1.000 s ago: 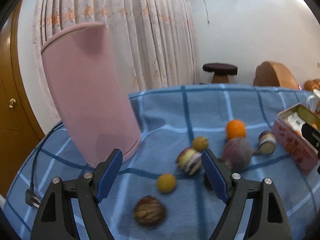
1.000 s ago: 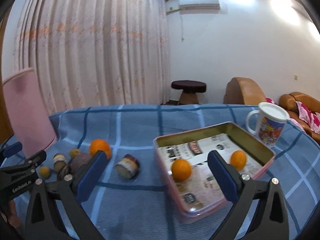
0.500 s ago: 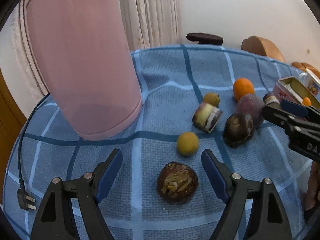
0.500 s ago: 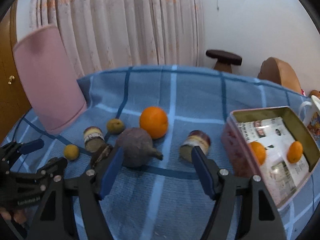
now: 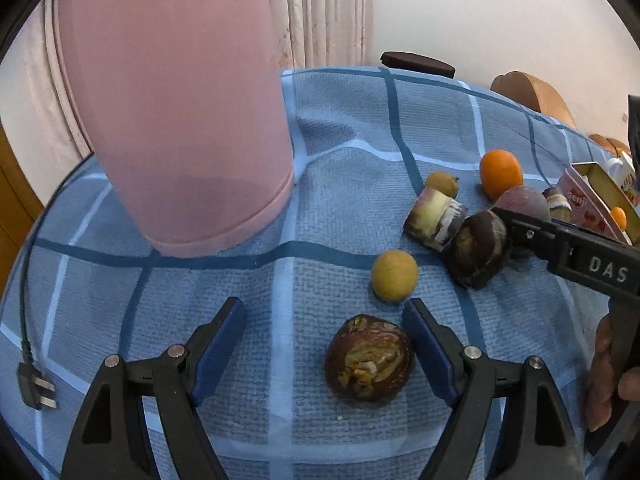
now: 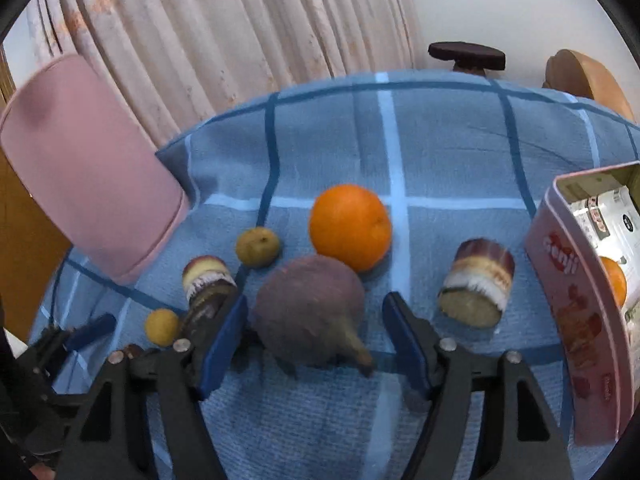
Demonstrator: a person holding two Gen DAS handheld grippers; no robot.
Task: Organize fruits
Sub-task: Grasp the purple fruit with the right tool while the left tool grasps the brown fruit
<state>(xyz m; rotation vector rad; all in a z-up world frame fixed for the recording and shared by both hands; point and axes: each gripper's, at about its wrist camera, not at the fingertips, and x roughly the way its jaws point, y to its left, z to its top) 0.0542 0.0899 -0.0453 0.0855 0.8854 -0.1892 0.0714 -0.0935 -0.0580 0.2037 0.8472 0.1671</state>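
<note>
The right gripper (image 6: pixel 312 336) is placed around the purple fruit (image 6: pixel 310 312), and its fingers are closing; a gap is seen at the right pad, and contact at the left pad cannot be told, so no hold is judged yet. The left gripper (image 5: pixel 324 348) is kept wide open, with the brown fruit (image 5: pixel 369 362) between its fingers but nearer to the right one, and it is not touched.

The other fruits are spread on the blue checked tabletop (image 6: pixel 440 140): an orange (image 6: pixel 350 232) just behind the purple fruit, two small yellow fruits, and cut pieces. The tin (image 6: pixel 576 292), where two oranges are already placed, stands at the right.

Some risks can be judged. The purple fruit is round, so it may be squeezed out and rolled against the orange if the pads close off centre. Its stem points toward the gripper and may be caught. The brown fruit may be pushed aside by the nearer finger.

On the tin, "Senji" is probably written, in white on red. On the right gripper, "DAS" is read in the left view.
</note>
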